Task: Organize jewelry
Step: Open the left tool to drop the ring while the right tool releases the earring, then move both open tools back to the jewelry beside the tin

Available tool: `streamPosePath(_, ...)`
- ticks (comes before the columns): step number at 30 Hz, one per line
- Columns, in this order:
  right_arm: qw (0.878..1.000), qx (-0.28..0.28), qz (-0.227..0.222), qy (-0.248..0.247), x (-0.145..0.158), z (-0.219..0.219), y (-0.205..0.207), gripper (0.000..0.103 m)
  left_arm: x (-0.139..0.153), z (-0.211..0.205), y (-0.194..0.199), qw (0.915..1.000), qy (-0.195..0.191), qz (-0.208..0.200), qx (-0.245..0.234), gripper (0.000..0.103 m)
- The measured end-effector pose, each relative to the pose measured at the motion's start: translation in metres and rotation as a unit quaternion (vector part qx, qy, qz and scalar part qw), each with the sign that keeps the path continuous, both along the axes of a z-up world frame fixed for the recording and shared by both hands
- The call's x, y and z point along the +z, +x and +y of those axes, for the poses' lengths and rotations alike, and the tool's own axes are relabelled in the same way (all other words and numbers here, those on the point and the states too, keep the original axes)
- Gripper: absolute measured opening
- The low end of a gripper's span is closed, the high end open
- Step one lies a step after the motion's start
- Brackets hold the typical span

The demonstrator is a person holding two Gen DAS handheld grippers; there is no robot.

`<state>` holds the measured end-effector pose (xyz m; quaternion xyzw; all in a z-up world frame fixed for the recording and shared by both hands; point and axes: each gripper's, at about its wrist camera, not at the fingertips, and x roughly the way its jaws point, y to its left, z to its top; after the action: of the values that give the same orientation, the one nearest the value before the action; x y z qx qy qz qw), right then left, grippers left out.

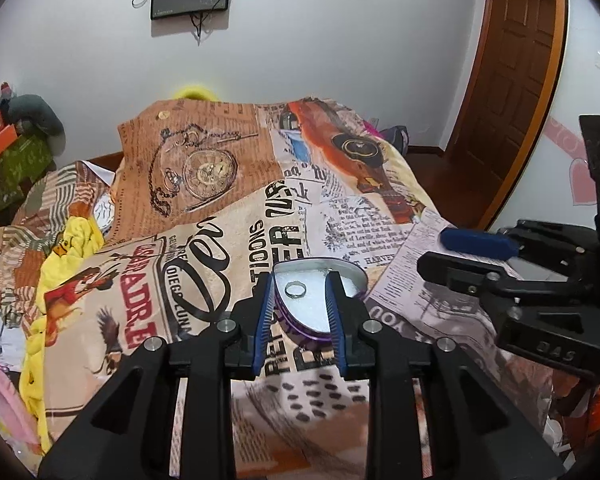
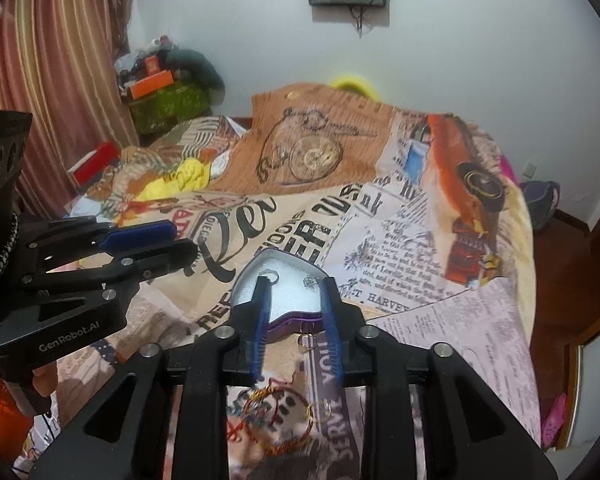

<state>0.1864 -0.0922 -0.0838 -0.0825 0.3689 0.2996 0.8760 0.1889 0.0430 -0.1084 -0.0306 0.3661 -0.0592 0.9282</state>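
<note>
Left gripper (image 1: 300, 296) spread apart around heart-shaped tin (image 1: 320, 280), ring (image 1: 295, 290) inside, right gripper (image 2: 294, 308) likewise apart.

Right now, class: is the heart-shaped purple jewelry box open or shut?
Open. The box shows no lid on top; its white lining is exposed, with a ring lying inside.

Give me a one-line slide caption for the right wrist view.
Open right gripper hovers over heart-shaped tin on the bed, jewelry lying below, left gripper alongside.
</note>
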Motion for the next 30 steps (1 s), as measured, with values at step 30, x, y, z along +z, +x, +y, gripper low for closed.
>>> streamPosePath(30, 0.995, -0.090, 0.047, -0.019, -0.043, -0.063, -0.051, 0.046, -0.065, -0.046, -0.036, 0.9942, 0.004, 0.096, -0.049, 0.040)
